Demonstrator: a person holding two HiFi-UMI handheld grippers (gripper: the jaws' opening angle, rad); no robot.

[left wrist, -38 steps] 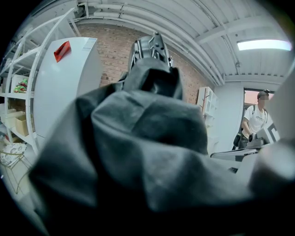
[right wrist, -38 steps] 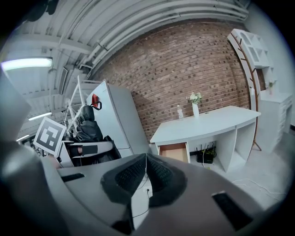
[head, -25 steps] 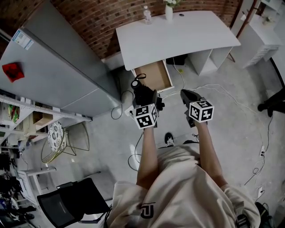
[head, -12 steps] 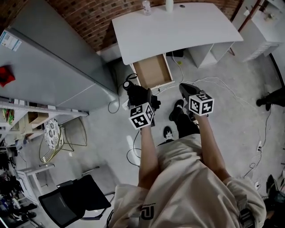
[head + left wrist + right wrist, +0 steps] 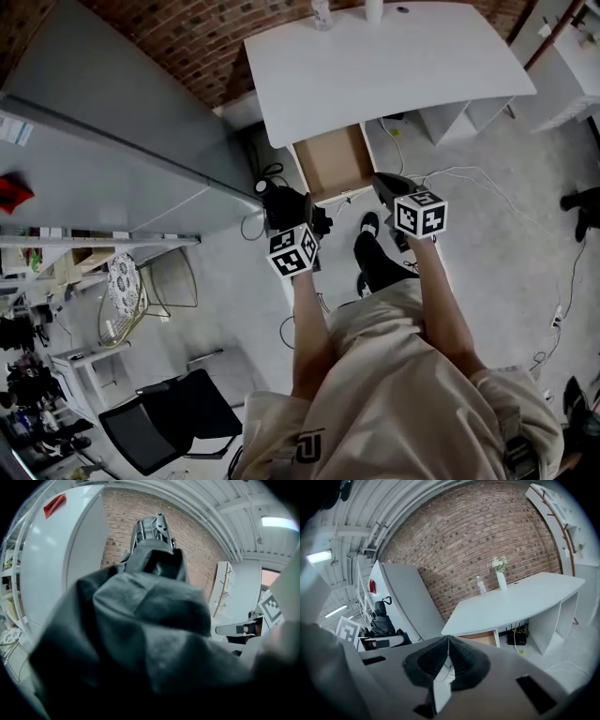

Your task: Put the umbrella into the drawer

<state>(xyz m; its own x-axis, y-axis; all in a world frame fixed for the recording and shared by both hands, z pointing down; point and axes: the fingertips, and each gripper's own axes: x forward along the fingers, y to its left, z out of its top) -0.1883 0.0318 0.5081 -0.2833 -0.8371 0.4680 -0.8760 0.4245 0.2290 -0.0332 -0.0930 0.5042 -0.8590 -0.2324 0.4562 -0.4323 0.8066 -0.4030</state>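
Note:
A black folded umbrella (image 5: 284, 202) is clamped in my left gripper (image 5: 294, 214), held in the air just left of the open drawer's front corner. In the left gripper view the umbrella's dark fabric (image 5: 140, 630) covers the jaws, and its end (image 5: 153, 528) points up at the brick wall. The drawer (image 5: 333, 161) is pulled out from under the white desk (image 5: 394, 66); its brown inside shows nothing in it. My right gripper (image 5: 382, 187) hovers at the drawer's front right corner, its black pads (image 5: 461, 660) pressed together on nothing. The drawer (image 5: 482, 637) shows just beyond them.
A tall grey cabinet (image 5: 112, 131) stands left of the desk. A bottle (image 5: 480, 586) and a vase of flowers (image 5: 500, 576) stand at the desk's back edge. Cables (image 5: 450, 178) trail over the floor. A wire chair (image 5: 141, 291) and a black chair (image 5: 173, 427) stand behind, at the left.
The person has stepped nearer the desk. Both grippers have come up to the drawer's front, the left still carrying the umbrella.

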